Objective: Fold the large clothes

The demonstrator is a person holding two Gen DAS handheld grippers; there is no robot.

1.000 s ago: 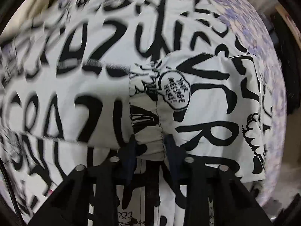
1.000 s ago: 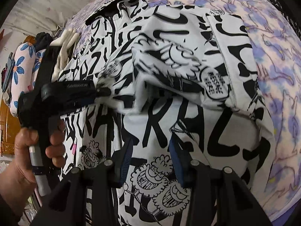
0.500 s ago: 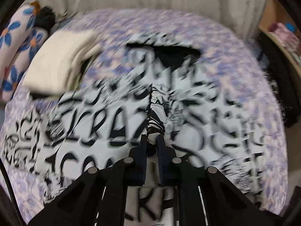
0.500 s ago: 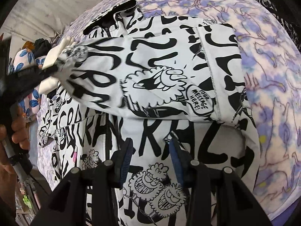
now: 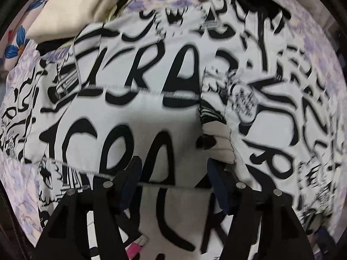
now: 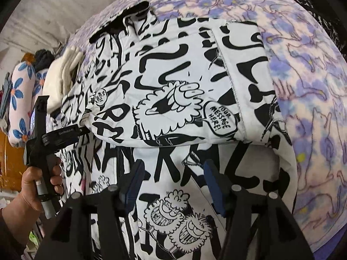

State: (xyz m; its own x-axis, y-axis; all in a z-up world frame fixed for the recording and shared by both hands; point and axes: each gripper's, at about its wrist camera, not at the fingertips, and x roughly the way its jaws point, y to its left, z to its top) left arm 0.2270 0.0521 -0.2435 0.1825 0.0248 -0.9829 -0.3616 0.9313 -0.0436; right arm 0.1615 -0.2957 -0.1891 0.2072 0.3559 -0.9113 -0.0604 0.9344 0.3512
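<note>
Jacket spread on bedspread, sleeve folded across it, folded cloth beyond, apparently touching, pillow farther left

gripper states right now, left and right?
Left tool: open, jaws just opened, nothing pinched, above the printed garment.
Right tool: open, jaws just widened, no cloth gripped.

Both wrist cameras look steeply down along their own fingers, close over the black-and-white graffiti-print jacket spread on a lilac floral bedspread. The left view is nearer and blurred. The right view sits further back and takes in the left gripper at its left edge. Both share the jacket's folded sleeve and a cream folded garment
</note>
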